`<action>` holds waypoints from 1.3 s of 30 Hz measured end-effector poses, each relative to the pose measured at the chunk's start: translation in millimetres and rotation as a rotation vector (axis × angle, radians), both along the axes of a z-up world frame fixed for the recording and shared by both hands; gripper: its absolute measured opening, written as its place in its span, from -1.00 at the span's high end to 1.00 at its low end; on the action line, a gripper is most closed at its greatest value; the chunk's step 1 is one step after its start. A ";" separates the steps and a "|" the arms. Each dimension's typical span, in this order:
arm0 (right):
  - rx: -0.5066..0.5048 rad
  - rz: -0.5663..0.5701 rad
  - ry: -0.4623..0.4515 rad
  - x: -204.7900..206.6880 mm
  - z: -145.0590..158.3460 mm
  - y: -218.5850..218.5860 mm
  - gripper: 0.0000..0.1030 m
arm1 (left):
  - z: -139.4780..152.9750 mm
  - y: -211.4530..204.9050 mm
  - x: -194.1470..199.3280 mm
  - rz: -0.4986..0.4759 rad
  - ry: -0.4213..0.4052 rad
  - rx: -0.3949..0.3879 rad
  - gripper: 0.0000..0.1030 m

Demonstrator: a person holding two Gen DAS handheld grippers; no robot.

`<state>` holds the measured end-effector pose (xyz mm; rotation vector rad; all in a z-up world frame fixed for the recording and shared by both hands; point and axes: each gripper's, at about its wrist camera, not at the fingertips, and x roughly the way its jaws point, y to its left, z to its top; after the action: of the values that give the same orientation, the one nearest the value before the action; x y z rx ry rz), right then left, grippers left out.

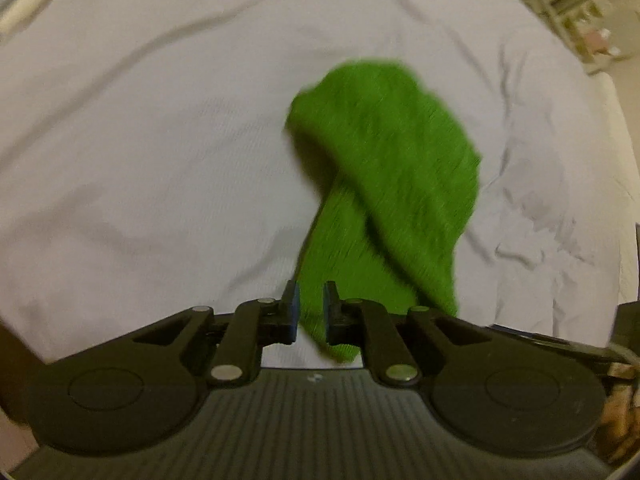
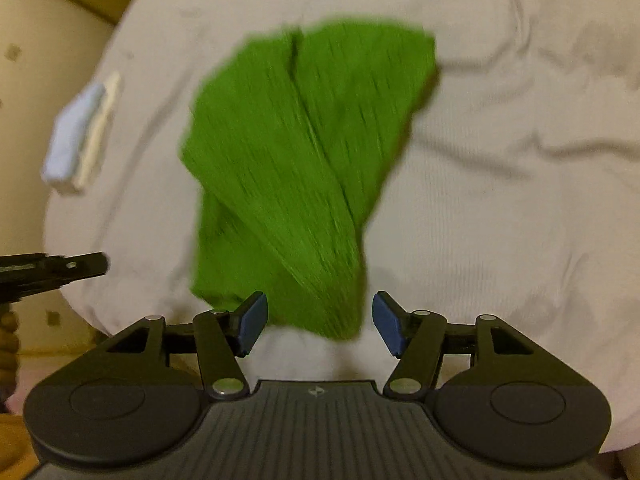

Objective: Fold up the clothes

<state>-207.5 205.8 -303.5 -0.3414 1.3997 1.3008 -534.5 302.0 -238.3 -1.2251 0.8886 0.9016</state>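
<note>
We see a green cloth (image 1: 384, 184) bunched and twisted over the white sheet (image 1: 140, 140), blurred in both views. Our left gripper (image 1: 311, 308) has its 2 fingers close together, pinching the cloth's near end. Our right gripper (image 2: 319, 322) has its fingers spread wide, the cloth's lower end between them, touching neither. A pale folded item (image 2: 78, 136) lies at the sheet's left edge.

Your cloth (image 1: 392, 168) is bright green with a fine ribbed weave. It lies over a plain white bedsheet (image 1: 140, 140). Your tongs (image 2: 319, 322) are black with blue pads (image 2: 253, 320). A pale blue and white folded stack (image 2: 78, 136) sits aside.
</note>
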 end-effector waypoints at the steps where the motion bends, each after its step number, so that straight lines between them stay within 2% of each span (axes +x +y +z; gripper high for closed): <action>1: -0.012 0.006 0.002 -4.1 -10.6 -1.1 -0.18 | -6.2 -5.6 -3.2 0.014 -0.001 -0.015 0.76; 5: -0.058 0.029 0.012 -20.3 -53.2 -5.3 -0.18 | -27.3 -27.9 -14.3 0.072 -0.021 -0.036 0.71; 7: -0.046 0.002 0.079 -23.9 -73.1 -3.2 -0.16 | -39.2 -33.7 -16.6 0.108 -0.026 -0.040 0.71; 8: -0.041 -0.021 0.138 -24.0 -79.8 -0.1 0.00 | -44.4 -35.5 -17.7 0.126 -0.023 -0.041 0.71; 9: -0.046 -0.043 0.188 -24.0 -84.9 3.5 0.47 | -49.5 -37.0 -18.4 0.144 -0.019 -0.042 0.71; 12: -0.041 -0.103 0.322 -8.7 -67.0 5.5 0.62 | -50.7 -46.4 -11.9 0.137 -0.012 -0.017 0.59; 14: -0.020 -0.148 0.411 6.7 -49.4 3.7 0.64 | -50.3 -53.1 -6.9 0.128 -0.008 0.002 0.41; 16: 0.027 -0.207 0.469 33.3 -25.7 -3.0 0.66 | -50.2 -61.2 5.9 0.096 -0.014 0.025 0.40; 18: 0.016 -0.189 0.451 45.8 -18.3 -2.8 0.66 | -52.0 -71.4 23.9 0.071 -0.040 0.035 0.31; 20: -0.023 -0.136 0.397 51.8 -18.2 0.4 0.65 | -56.5 -83.2 41.3 0.067 -0.104 0.025 0.10; 23: -0.081 -0.056 0.315 60.7 -18.2 5.3 0.65 | -72.3 -102.7 64.3 0.106 -0.217 -0.031 0.10; 28: -0.165 0.065 0.194 75.3 -17.6 13.3 0.65 | -92.4 -128.8 80.6 0.166 -0.198 -0.053 0.10; 31: -0.127 0.045 0.250 81.7 -12.5 17.6 0.61 | -99.8 -138.4 79.6 0.231 -0.193 -0.042 0.10; 35: -0.077 0.018 0.324 90.3 -5.8 23.4 0.60 | -110.6 -141.6 74.1 0.353 -0.232 -0.033 0.10; 36: -0.064 0.011 0.342 92.4 -4.1 24.8 0.78 | -113.6 -140.3 74.5 0.373 -0.234 -0.034 0.10; 39: -0.026 -0.010 0.397 98.8 1.0 29.1 0.84 | -120.0 -137.1 77.1 0.431 -0.251 -0.028 0.09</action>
<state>-108.7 235.0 -302.5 -0.0934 1.7472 1.3937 -457.4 165.0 -358.3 -1.5480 0.4432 1.0455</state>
